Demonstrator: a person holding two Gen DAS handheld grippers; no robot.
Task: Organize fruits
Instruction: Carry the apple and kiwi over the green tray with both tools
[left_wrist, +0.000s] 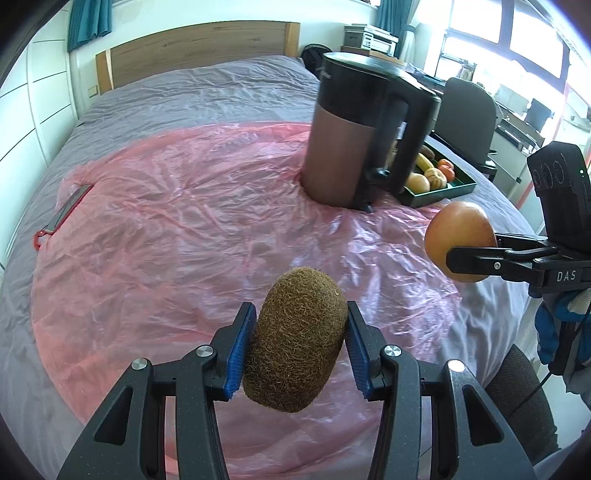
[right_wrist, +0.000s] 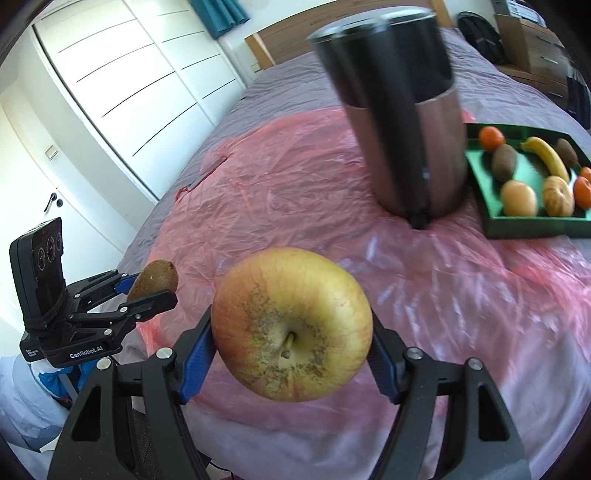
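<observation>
**A:** ok so what's each claw actually got right now?

**B:** left gripper (left_wrist: 301, 341) is clamped on a fuzzy brown kiwi (left_wrist: 295, 339), low centre of the left wrist view. Both blue pads (left_wrist: 242, 354) press against its sides, so the jaws are only as wide as the fruit. It's held up off the pink plastic sheet (left_wrist: 177, 221)

**A:** and the other one?

**B:** right gripper (right_wrist: 291, 334) has a yellow-red apple (right_wrist: 291, 323) pinched between its pads, stem end facing the camera, bottom centre of the right wrist view. Jaws stand wider there since the apple's bigger. In the left view you can see that same apple at the right edge of the frame, held clear of the bed (left_wrist: 184, 92)

**A:** where's the rest of the fruit?

**B:** green tray (right_wrist: 532, 225) at the right side of the right view, sitting on the bed just beside the kettle (right_wrist: 406, 129). Inside: a banana (right_wrist: 548, 157), two more kiwis (right_wrist: 504, 162), some small orange fruits (right_wrist: 491, 138), and two pale roundish fruits (right_wrist: 519, 197) near the front wall. In the left view the tray is mostly hidden behind the kettle, upper right

**A:** kettle's on the plastic?

**B:** yep, upright on the pink sheet, upper centre of both views. There's also a flat phone-looking thing (left_wrist: 70, 208) near the sheet's left edge in the left view, can't tell exactly what it is
</observation>
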